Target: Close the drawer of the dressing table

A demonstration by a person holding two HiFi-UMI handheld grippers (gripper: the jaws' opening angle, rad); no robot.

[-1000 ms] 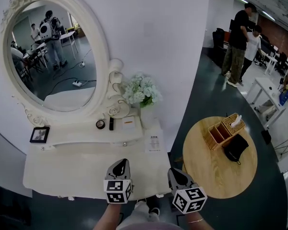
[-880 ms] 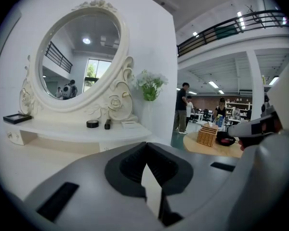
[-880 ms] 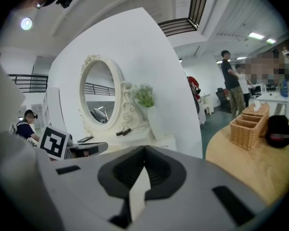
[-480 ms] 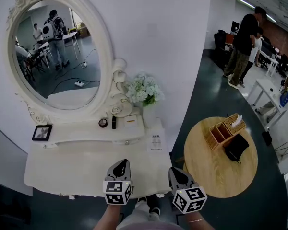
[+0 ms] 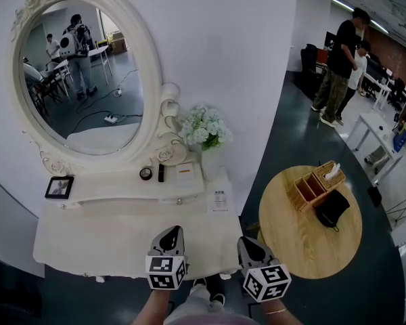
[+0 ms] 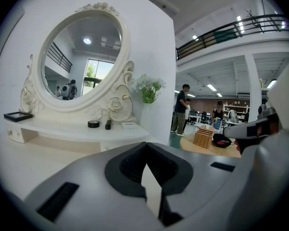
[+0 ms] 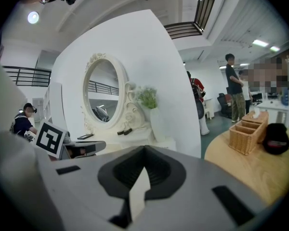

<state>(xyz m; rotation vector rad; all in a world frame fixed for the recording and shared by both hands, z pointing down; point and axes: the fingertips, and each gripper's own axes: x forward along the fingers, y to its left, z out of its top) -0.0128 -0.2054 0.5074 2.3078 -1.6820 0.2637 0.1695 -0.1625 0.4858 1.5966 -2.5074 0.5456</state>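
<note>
The white dressing table (image 5: pixel 115 239) stands against the wall under an oval mirror (image 5: pixel 81 80). Below its raised shelf is a small drawer front with a knob (image 5: pixel 178 201); I cannot tell whether it stands out. My left gripper (image 5: pixel 168 239) hovers over the table's front edge, shut and empty, its jaws meeting in the left gripper view (image 6: pixel 147 146). Off the table's front right corner is my right gripper (image 5: pixel 252 248), also shut with nothing in it (image 7: pixel 144 150). Neither touches the table.
On the shelf lie a photo frame (image 5: pixel 59 187), a black tape roll (image 5: pixel 145 173), a small black item (image 5: pixel 159 172) and a flower vase (image 5: pixel 203 128). To the right, a round wooden table (image 5: pixel 284 249) holds a basket (image 5: pixel 316 183) and a black cap (image 5: pixel 333 208). People (image 5: pixel 342 59) stand far right.
The head view has shifted slightly, so the table sits a little lower in the picture. Both grippers keep their places and stay shut.
</note>
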